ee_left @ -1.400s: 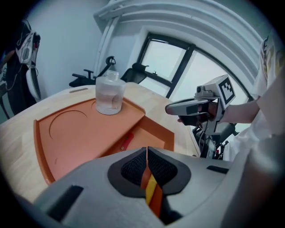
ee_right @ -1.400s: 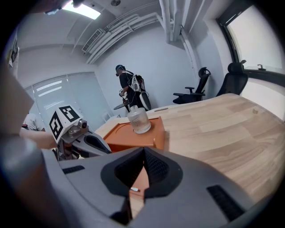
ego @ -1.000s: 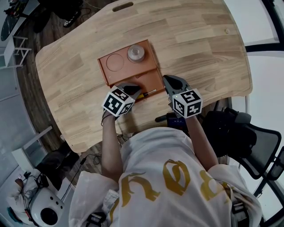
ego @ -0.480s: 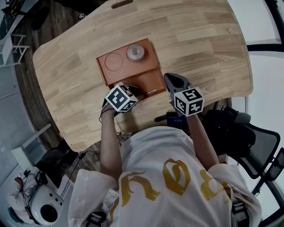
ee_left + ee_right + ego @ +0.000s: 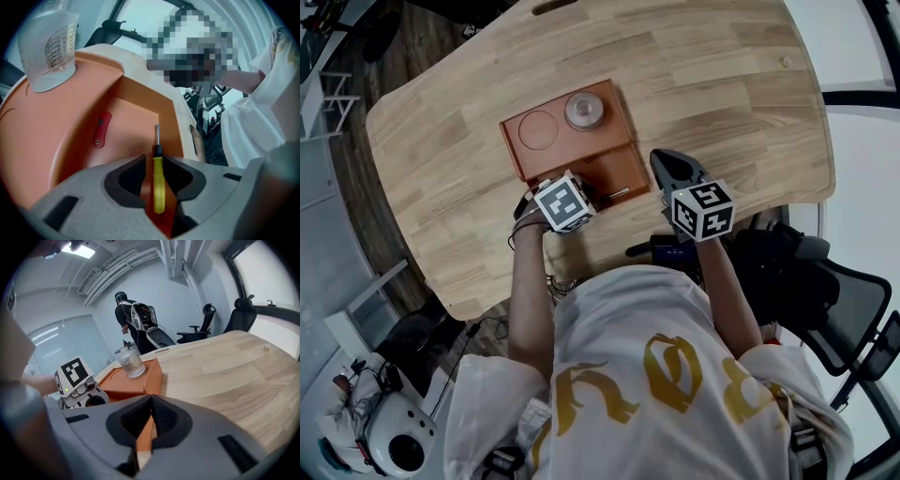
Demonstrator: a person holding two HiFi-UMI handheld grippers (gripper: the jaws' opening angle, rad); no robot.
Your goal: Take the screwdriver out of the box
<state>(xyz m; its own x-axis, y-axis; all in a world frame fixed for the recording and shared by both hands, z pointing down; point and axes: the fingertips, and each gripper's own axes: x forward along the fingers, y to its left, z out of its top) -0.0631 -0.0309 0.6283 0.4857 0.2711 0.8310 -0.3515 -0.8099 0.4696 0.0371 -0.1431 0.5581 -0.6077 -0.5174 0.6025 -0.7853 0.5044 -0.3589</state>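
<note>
Left claw [image 5: 157, 158] has dropped lower into the box since a second ago

It's spreading open around the yellow-handled screwdriver [image 5: 158, 187], which lies in the near compartment of the orange plastic box [image 5: 520, 155]; pads aren't squeezing yet, lining up a grab I'd guess. Right claw [image 5: 151, 401] waits pinched together, empty, over the wooden surface [image 5: 722, 94].

The left gripper [image 5: 570, 194] is hanging over the near compartment of the orange box [image 5: 523, 159], its jaws opening, with the screwdriver [image 5: 615, 195] sticking its metal shaft out to the right from under it. A clear cup [image 5: 584, 110] is standing in the far compartment. The right gripper [image 5: 668, 165] is pointing at the wooden table [image 5: 722, 84] just right of the box.
</note>
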